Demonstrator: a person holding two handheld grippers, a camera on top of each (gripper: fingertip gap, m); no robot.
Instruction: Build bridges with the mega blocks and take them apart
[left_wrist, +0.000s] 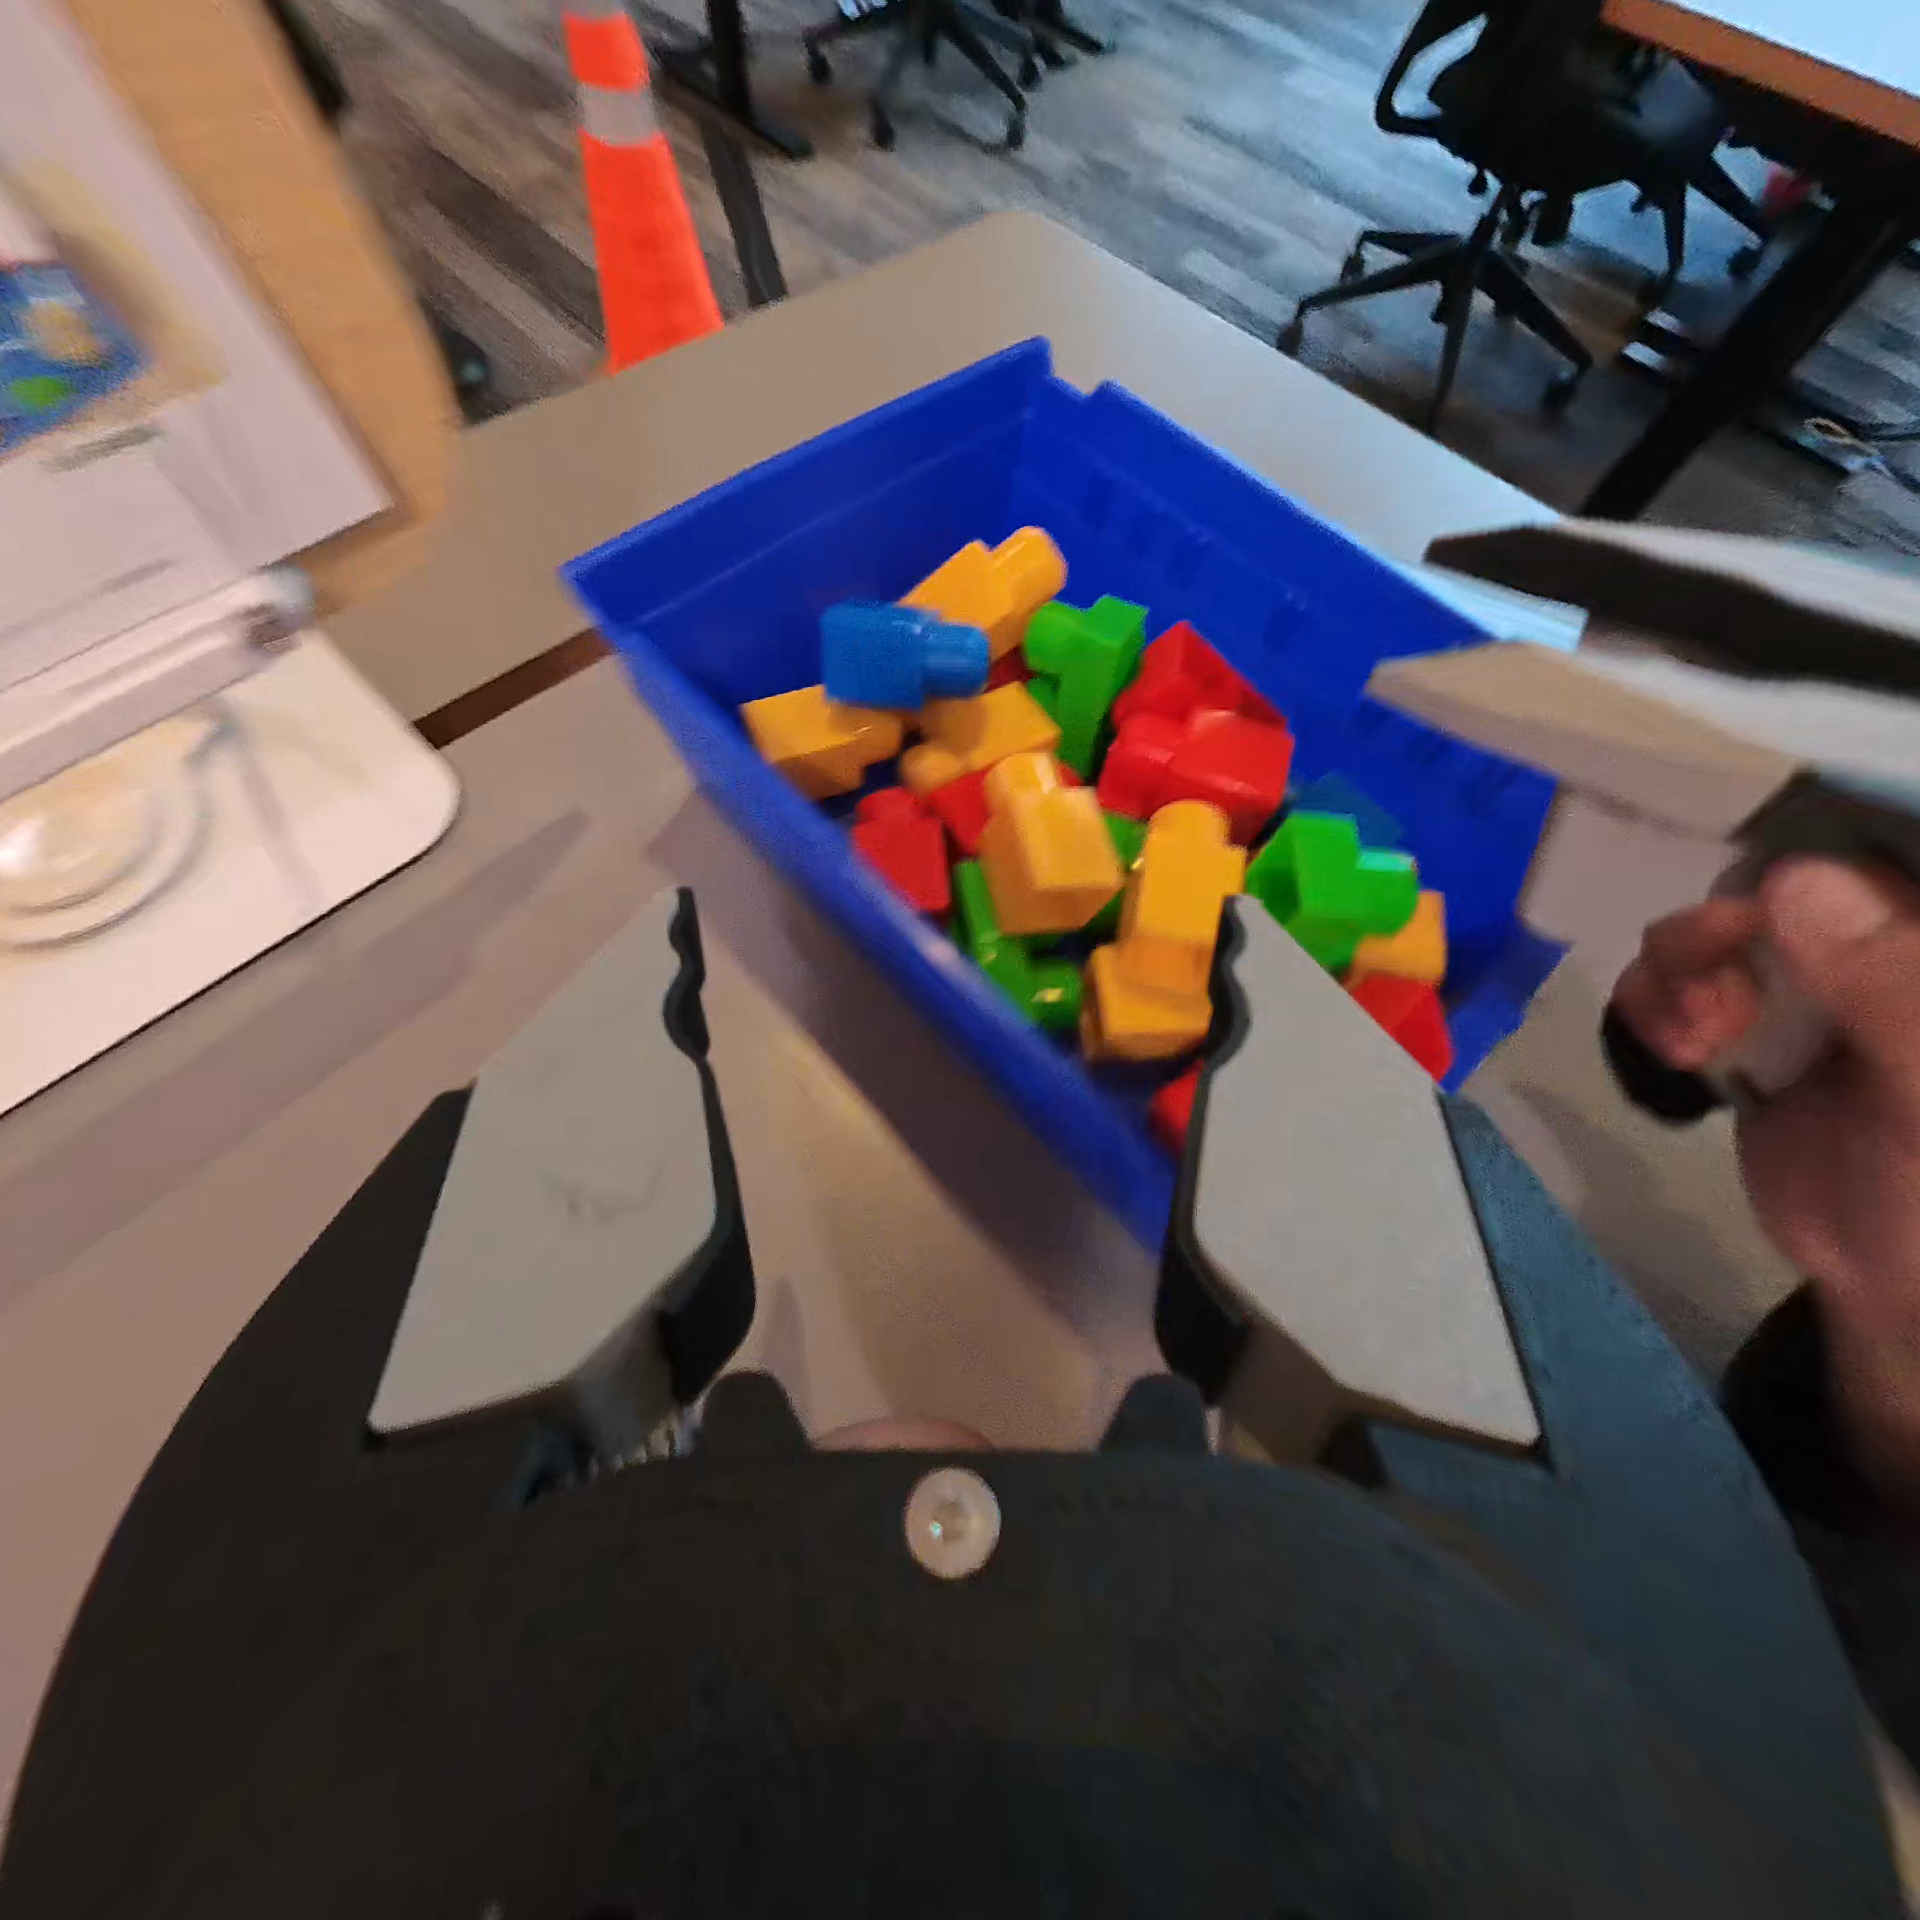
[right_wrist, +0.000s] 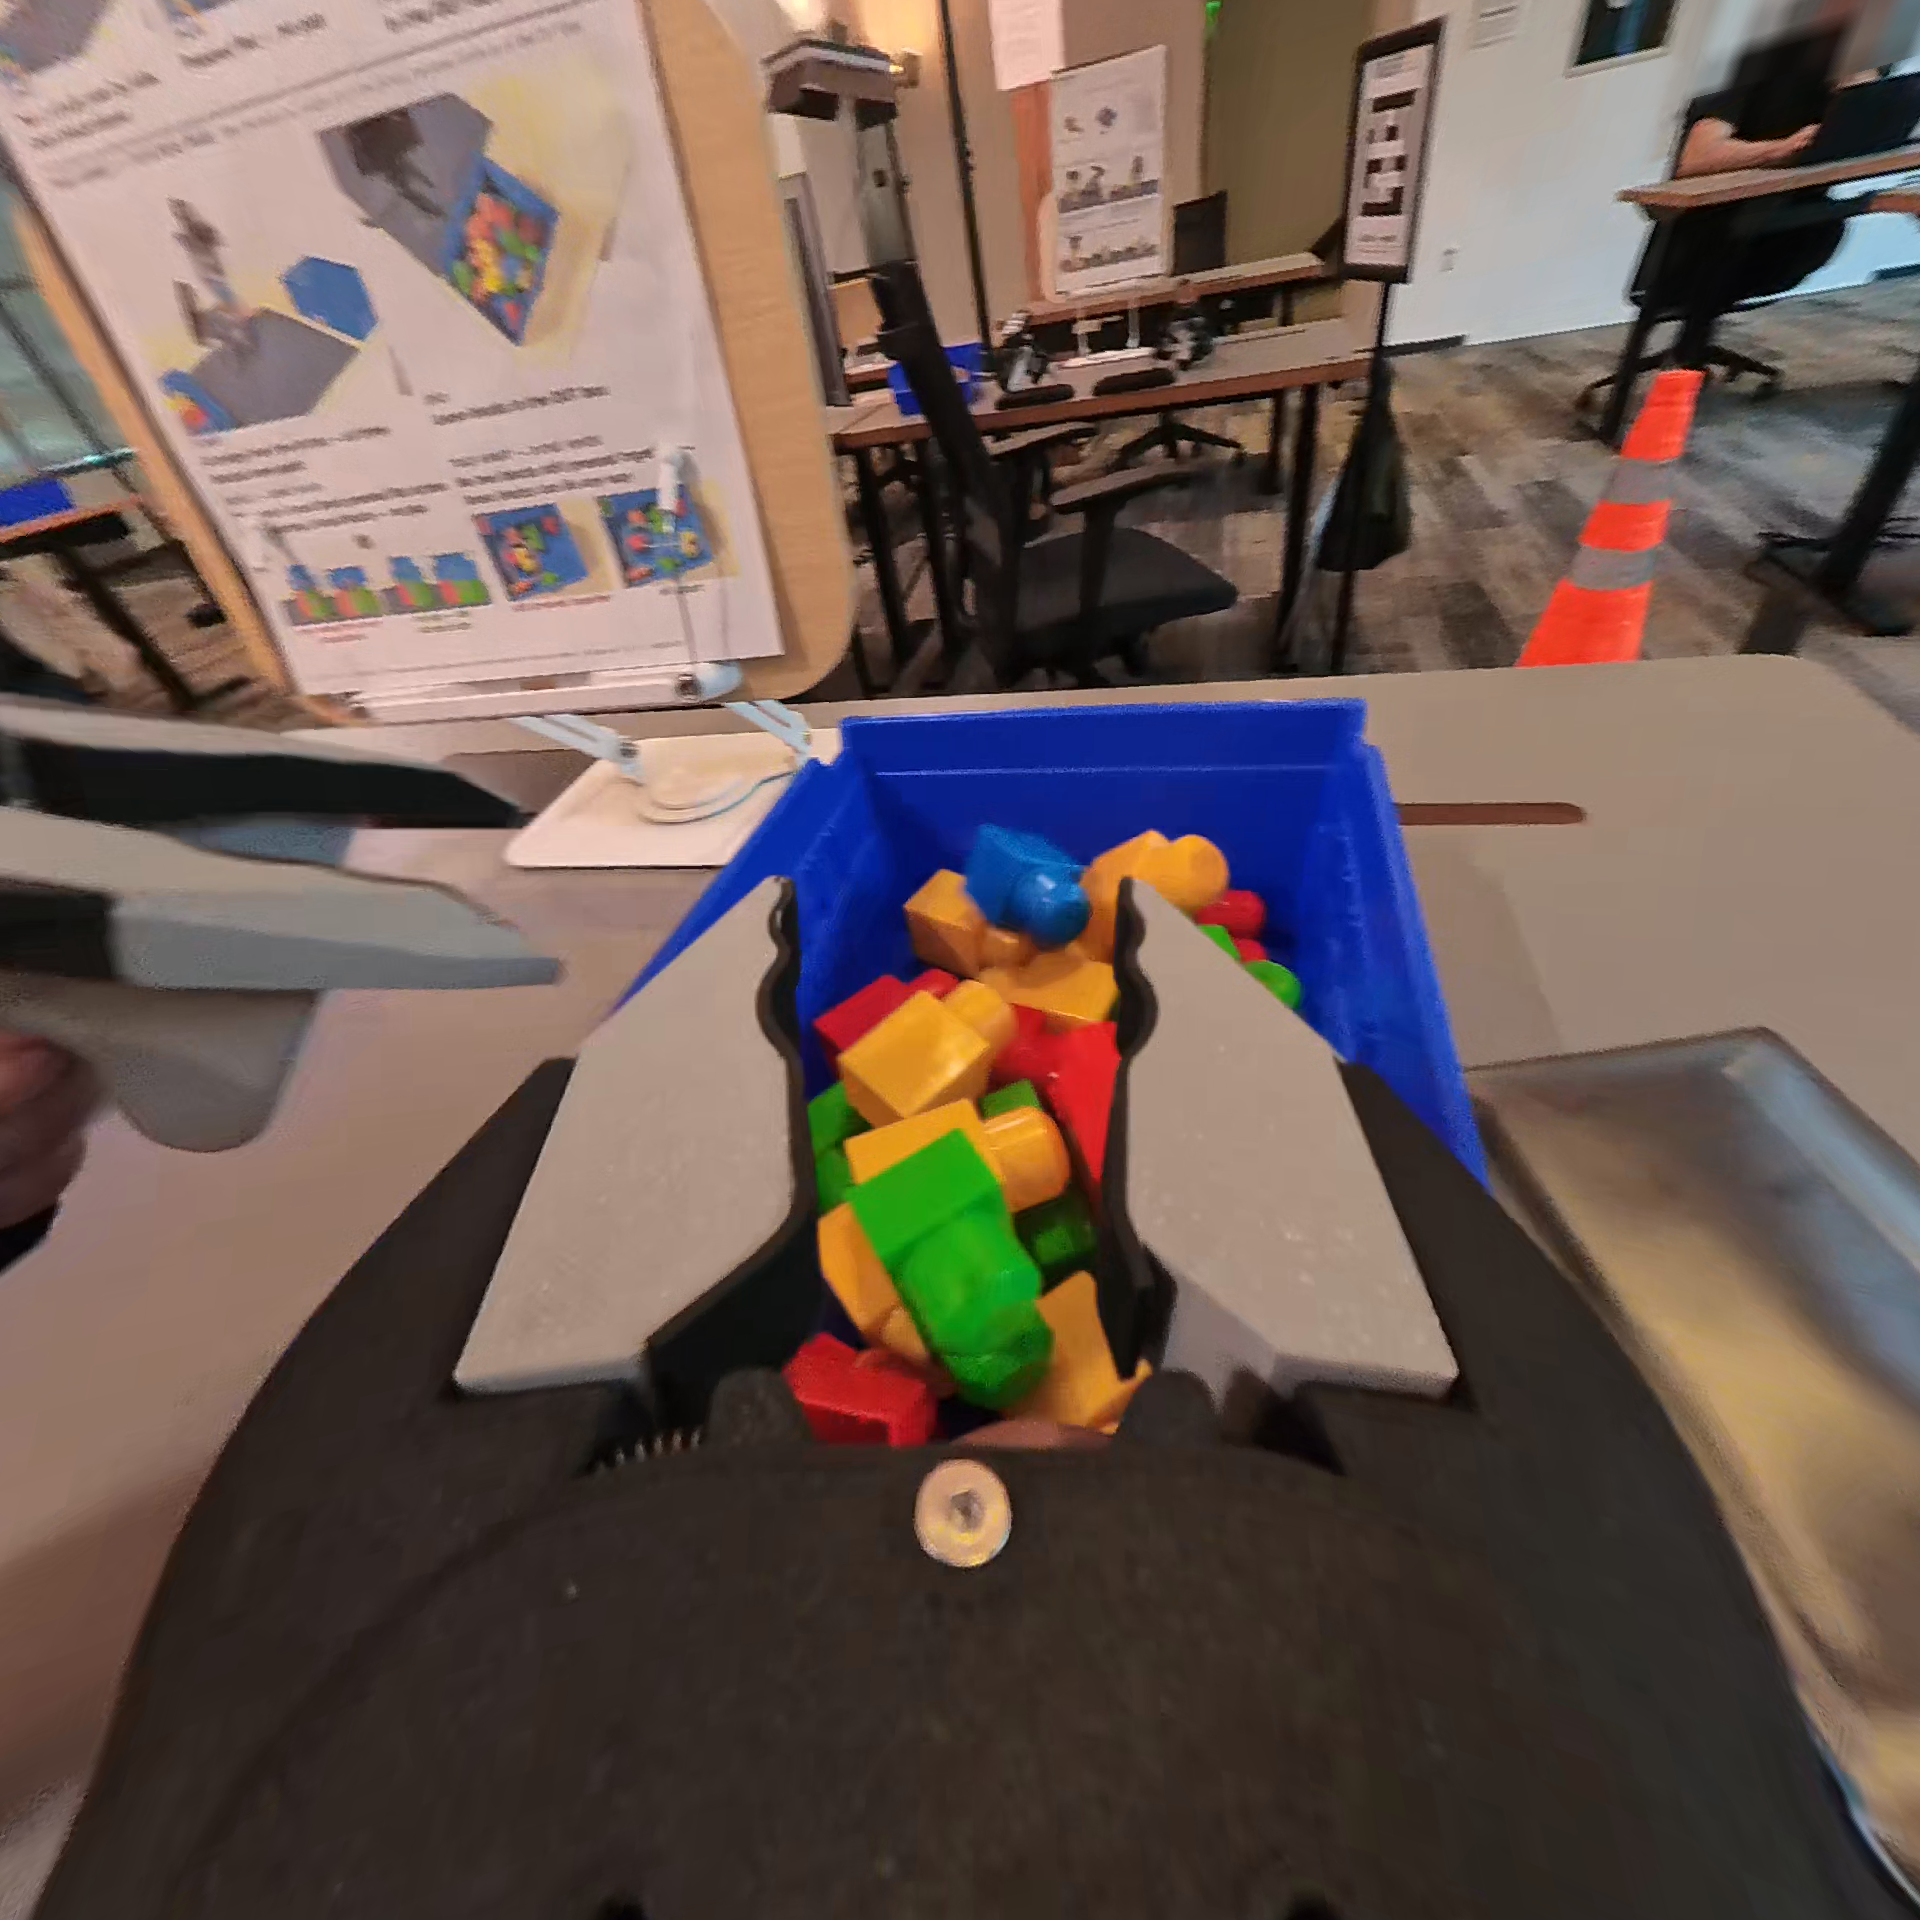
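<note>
A blue bin (left_wrist: 831, 499) stands on the grey table, full of loose red, yellow, green and blue mega blocks. A blue block (left_wrist: 899, 655) lies on top of the pile at its far end; it also shows in the right wrist view (right_wrist: 1023, 883). My left gripper (left_wrist: 958, 920) is wide open and empty, over the bin's near left rim. My right gripper (right_wrist: 956, 914) is open above the bin (right_wrist: 1101, 727), with the pile below and nothing touching its pads. Each gripper also shows from the side in the other view: the right one (left_wrist: 1662, 665) and the left one (right_wrist: 260, 914).
A white stand base (left_wrist: 208, 831) with an instruction board (right_wrist: 416, 343) sits left of the bin. A shiny metal tray (right_wrist: 1714, 1195) lies to the right. An orange cone (right_wrist: 1621, 530) and office chairs stand on the floor beyond the table. A hand (left_wrist: 1766, 987) holds the right gripper.
</note>
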